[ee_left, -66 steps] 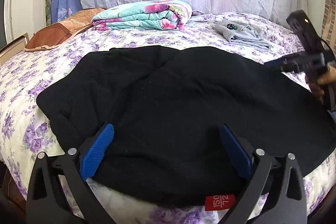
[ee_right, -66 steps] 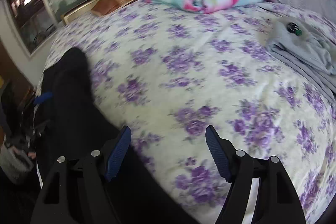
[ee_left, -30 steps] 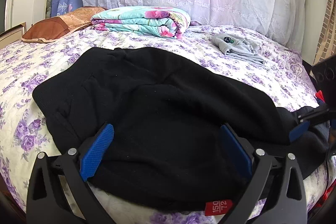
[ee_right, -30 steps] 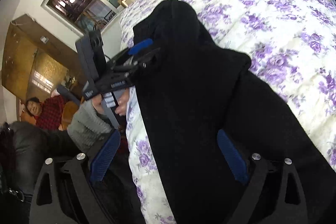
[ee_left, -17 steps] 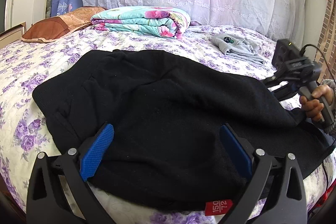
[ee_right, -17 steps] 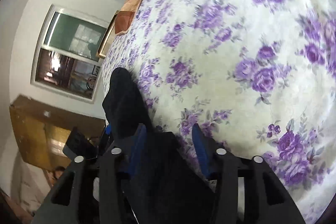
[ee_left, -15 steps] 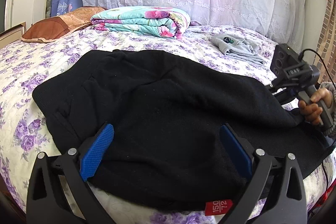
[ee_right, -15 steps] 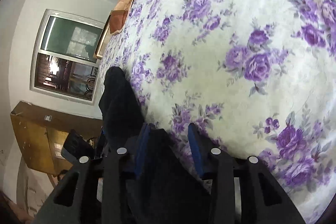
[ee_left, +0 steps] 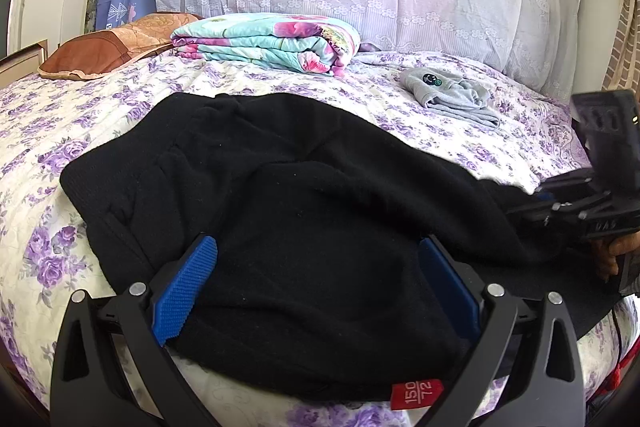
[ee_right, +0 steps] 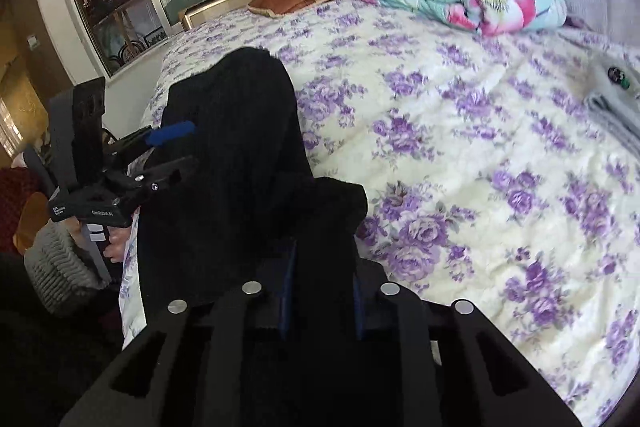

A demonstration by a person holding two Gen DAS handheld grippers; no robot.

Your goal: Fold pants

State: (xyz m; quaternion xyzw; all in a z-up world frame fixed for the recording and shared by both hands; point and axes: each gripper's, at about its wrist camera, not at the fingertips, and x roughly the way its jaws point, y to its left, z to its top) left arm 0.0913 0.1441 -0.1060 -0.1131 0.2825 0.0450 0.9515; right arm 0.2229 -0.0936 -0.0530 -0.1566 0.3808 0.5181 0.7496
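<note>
Black fleece pants [ee_left: 304, 219] fill the frame's centre on the floral bedsheet [ee_left: 48, 131]; they look soft, thick, floppy. Right gripper [ee_right: 320, 291] is clamped on a leg end, lower centre. Left gripper [ee_left: 316, 287] is spread apart over the waist.

From the left wrist camera we look low across the near edge of the purple-flowered bed [ee_left: 400, 119] toward its lace-draped head, close over the black fleece pants [ee_left: 300, 219]. From the right wrist camera we look along that edge toward the window-side corner, closer still. Both views share the pants, the folded turquoise floral quilt [ee_left: 272, 41] and each other's rig.
</note>
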